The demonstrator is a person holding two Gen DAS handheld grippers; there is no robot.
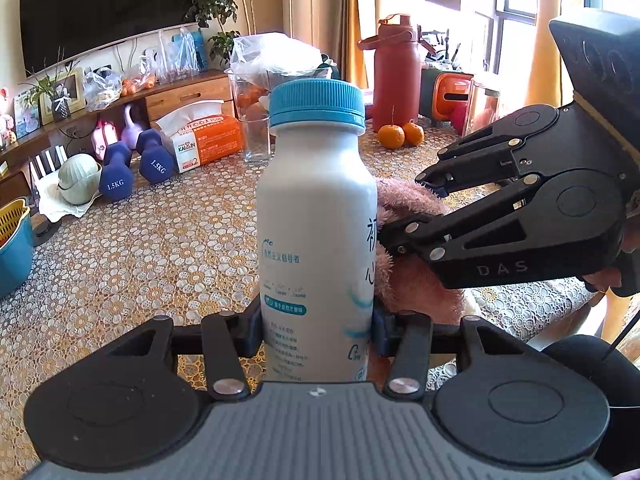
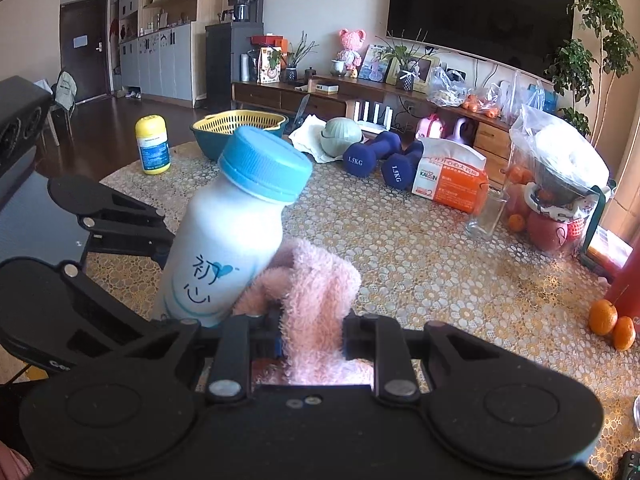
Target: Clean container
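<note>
A: Left wrist view first. White bottle w/ blue cap upright, dead centre, clamped low on the body by left gripper, pads tight on both sides. Held above the table, can't tell if base touches

B: And the other tool there?

A: Right gripper coming in from the right, fingers pinched shut on pink cloth, cloth pressed against bottle's right flank

B: Right wrist view?

A: Same bottle looks tilted here, cap up-right. Right gripper closed on cloth, fluffy wad bunched betw the fingers, touching bottle's lower side. Left gripper seen at left, around the bottle's far side

B: Handling?

A: Prob smooth plastic, glossy label, so likely slippery under a wipe; rigid enough but walls may flex if squeezed hard. Weight unclear, contents not visible. Low-body hold seems right: leaves shoulder + upper label free for wiping. Cloth soft, floppy, best kept bunched near the fingertips

B: Risks?

A: Bottle twisting in the pads under sideways rubbing; cloth slipping out
</note>
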